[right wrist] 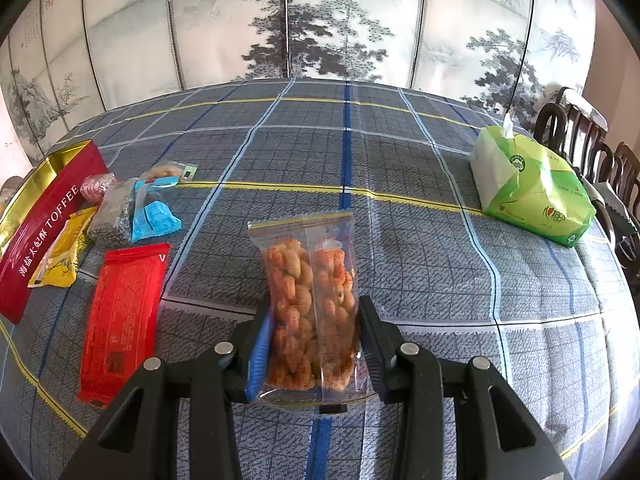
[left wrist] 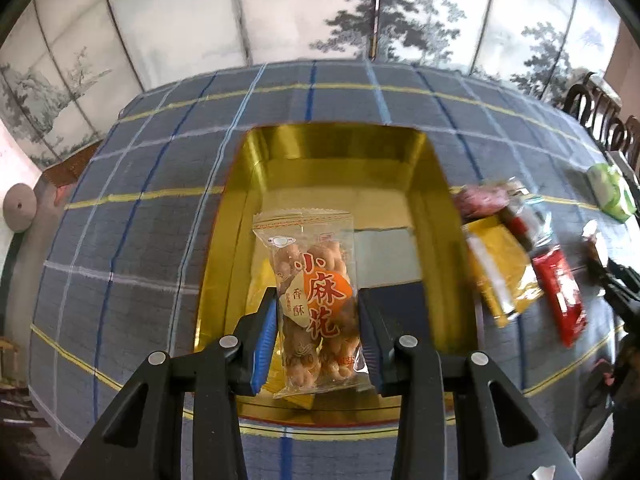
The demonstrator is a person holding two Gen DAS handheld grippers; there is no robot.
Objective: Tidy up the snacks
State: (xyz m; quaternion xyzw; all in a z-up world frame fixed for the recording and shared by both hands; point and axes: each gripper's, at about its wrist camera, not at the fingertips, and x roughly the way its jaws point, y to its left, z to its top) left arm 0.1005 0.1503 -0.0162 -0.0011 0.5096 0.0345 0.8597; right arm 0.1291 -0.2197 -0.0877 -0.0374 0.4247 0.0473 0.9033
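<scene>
Mid-placing: left claw (left wrist: 318, 336) gripping twist-snack packet (left wrist: 312, 300) over gold box (left wrist: 436, 208); right claw (right wrist: 316, 344) clamping second packet (right wrist: 310, 312). Next: lower, release.

The left gripper (left wrist: 318, 334) is being seen as two black angular arms studded with round silver screw heads, one finger faced with a ribbed blue pad. The right gripper (right wrist: 314, 344) is being shown built alike: black arms, silver screws, blue ribbed pad.
</scene>
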